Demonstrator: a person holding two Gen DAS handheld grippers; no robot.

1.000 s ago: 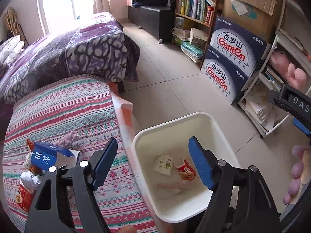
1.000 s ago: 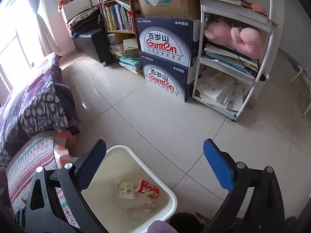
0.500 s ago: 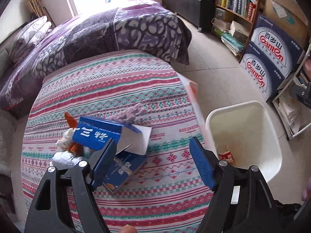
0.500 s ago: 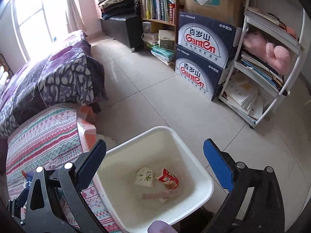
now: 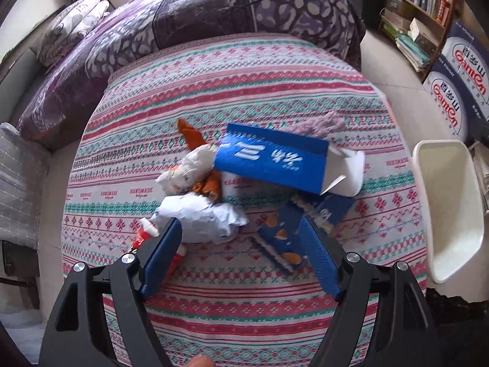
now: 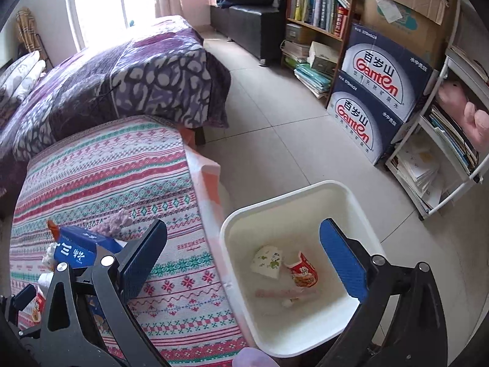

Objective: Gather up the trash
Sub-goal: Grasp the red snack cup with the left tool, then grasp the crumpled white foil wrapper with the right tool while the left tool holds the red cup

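Note:
A pile of trash lies on the striped table cloth [image 5: 244,70]: a long blue carton [image 5: 269,162], a crumpled white paper [image 5: 198,217], a blue snack wrapper [image 5: 293,229], an orange-white wrapper [image 5: 195,165] and a red-white tube [image 5: 146,235]. My left gripper [image 5: 241,257] is open and empty just above the near side of the pile. The white bin [image 6: 305,214] stands beside the table and holds a paper cup [image 6: 266,261] and a red wrapper [image 6: 302,272]. My right gripper [image 6: 241,263] is open and empty over the bin's left rim. The blue carton [image 6: 76,250] also shows there.
A bed with a purple blanket [image 5: 214,15] lies behind the table. Water cartons [image 6: 376,91], a bookshelf [image 6: 318,9] and a white rack [image 6: 452,140] line the far right. A purple cloth lump [image 5: 318,124] lies behind the carton.
My left gripper has swung left from over the bin to over the trash pile on the table. My right gripper has turned left, so the bin and table fill its view.

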